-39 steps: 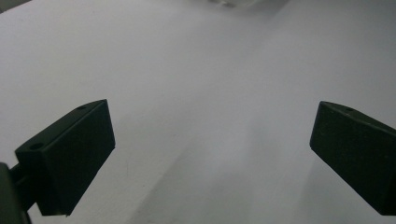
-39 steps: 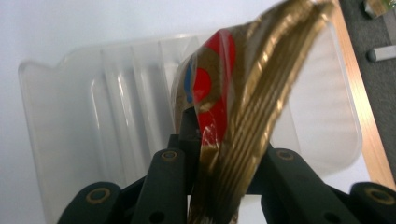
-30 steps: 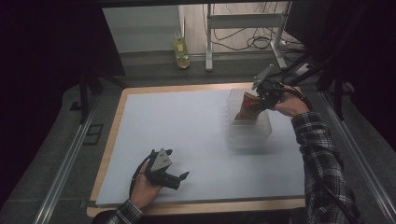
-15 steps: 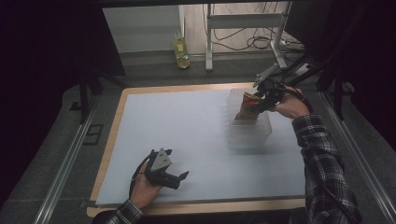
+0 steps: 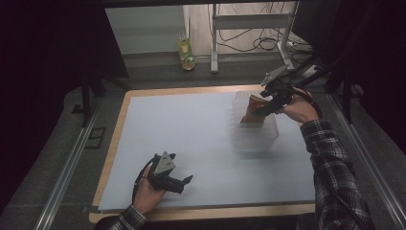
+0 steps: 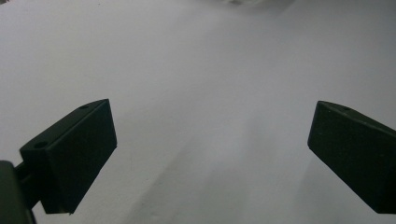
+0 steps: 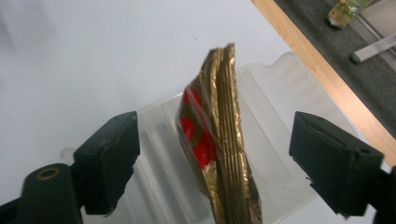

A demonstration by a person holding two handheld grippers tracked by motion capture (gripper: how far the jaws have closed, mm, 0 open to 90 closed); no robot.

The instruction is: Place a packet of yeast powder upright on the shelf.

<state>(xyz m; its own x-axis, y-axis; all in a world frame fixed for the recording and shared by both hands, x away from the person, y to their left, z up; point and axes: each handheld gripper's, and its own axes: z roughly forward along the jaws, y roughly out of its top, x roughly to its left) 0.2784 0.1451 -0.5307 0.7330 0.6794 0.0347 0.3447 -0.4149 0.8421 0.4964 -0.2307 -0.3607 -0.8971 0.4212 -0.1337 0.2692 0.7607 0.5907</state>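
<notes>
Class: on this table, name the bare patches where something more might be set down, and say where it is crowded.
The white mat lies bare from its left edge across to the clear tray, and between that tray and the left gripper. The far right corner is crowded: the gold-and-red packet stands in the tray between the right gripper's open jaws.

Dim workroom around a pale-topped wooden table

A flat white sheet [image 5: 191, 143] covers a light wooden tabletop [image 5: 112, 158], whose bare edge frames it on the left, far and near sides. Grey carpeted floor [image 5: 67, 134] surrounds the table, with long metal rails [image 5: 64, 172] running along both flanks. Beyond the table's far edge a pale wall panel [image 5: 143, 28] stands lit, a small yellow-green bottle [image 5: 186, 52] on the floor before it, beside the grey metal legs of a stand [image 5: 249, 28] with black cables [image 5: 249, 45] tangled underneath. Both upper corners lie in deep shadow; light falls mainly on the sheet.
</notes>
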